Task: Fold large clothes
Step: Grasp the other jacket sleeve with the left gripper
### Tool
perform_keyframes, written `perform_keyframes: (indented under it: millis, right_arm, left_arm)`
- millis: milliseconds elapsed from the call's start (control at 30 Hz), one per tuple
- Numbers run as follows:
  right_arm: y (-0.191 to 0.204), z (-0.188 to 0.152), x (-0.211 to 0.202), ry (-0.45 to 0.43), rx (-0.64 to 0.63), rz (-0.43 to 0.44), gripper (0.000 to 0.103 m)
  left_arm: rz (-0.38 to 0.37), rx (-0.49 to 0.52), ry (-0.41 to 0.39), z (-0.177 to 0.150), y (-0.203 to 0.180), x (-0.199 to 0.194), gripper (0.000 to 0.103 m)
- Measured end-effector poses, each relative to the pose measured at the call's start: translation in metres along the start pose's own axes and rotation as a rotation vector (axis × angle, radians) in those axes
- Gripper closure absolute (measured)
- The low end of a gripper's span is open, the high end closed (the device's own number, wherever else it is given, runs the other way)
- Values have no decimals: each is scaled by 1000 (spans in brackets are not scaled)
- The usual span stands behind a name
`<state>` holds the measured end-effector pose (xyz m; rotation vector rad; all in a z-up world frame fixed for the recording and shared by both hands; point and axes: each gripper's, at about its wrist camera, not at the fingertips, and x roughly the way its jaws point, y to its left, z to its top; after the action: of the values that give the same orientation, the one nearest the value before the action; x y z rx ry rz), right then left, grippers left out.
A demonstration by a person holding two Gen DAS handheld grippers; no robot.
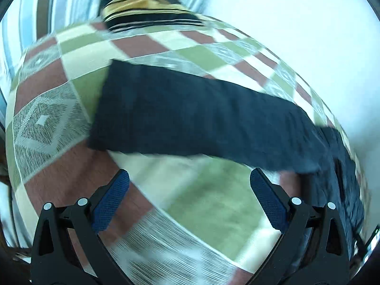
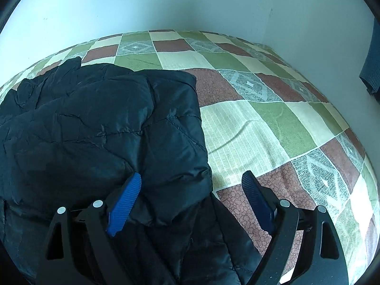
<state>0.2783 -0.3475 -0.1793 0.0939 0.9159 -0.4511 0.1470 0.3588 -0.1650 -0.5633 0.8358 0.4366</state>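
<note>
A dark navy quilted jacket (image 2: pixel 95 130) lies on a bed with a checked green, cream and brown cover (image 2: pixel 249 123). In the right wrist view it fills the left half, bunched and folded over itself. My right gripper (image 2: pixel 192 180) is open, its jaws wide apart over the jacket's right edge, holding nothing. In the left wrist view, which is blurred by motion, a long dark part of the jacket (image 1: pixel 190 114) stretches across the bed (image 1: pixel 213 204). My left gripper (image 1: pixel 190 178) is open and empty just below that part's near edge.
A pale wall (image 2: pixel 190 4) borders the bed at the far side and right. A yellow-and-black striped cloth (image 1: pixel 144 2) lies at the bed's far end in the left wrist view. A blue-grey fabric (image 2: pixel 372 59) hangs at the right edge.
</note>
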Motion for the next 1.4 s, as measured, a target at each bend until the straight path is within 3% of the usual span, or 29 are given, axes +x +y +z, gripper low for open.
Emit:
perform_keyframes:
  millis: [100,200,300,400,567,733,800,900,1000,1100,1233,1400]
  right_arm:
    - [0,0,0,-1,0,0,17]
    - [-1,0,0,-2,-2,-3,17]
    - [-1,0,0,-3,-3,-7,17]
    - [0,0,-1,-5,-4,-10,17]
    - [0,0,-1,-6,-4,-10,17]
    - [0,0,0,-5,-4,-9,17]
    - [0,1,0,-5,-3,-8,17]
    - [0,0,0,-5,-1,-7,17]
    - [-1,0,0,-6,4,0,17]
    - [-3,0,0,-6,12,8,17]
    - [-6,0,1,-4,24,24,17]
    - [-10,0,4,2,44,50,17]
  left_arm:
    - [-31,-65,-5,11,31,6,2]
    - [-136,-160,-15,23,53,7,2]
    - [-194,-228,-34,33,64,11,3]
    - [-205,-274,-29,42,69,16,22]
    - [-201,-268,-15,51,71,24,32]
    - [-185,-231,0,50,70,29,80]
    - [-199,-238,20,52,70,31,90]
    - [-174,-203,7,57,59,24,94]
    - [-168,-130,-40,66,31,3,94]
    - [-226,-64,-76,72,-7,-21,95]
    - [-319,77,-103,76,-88,-45,95]
    - [-468,269,-77,58,-209,-58,95]
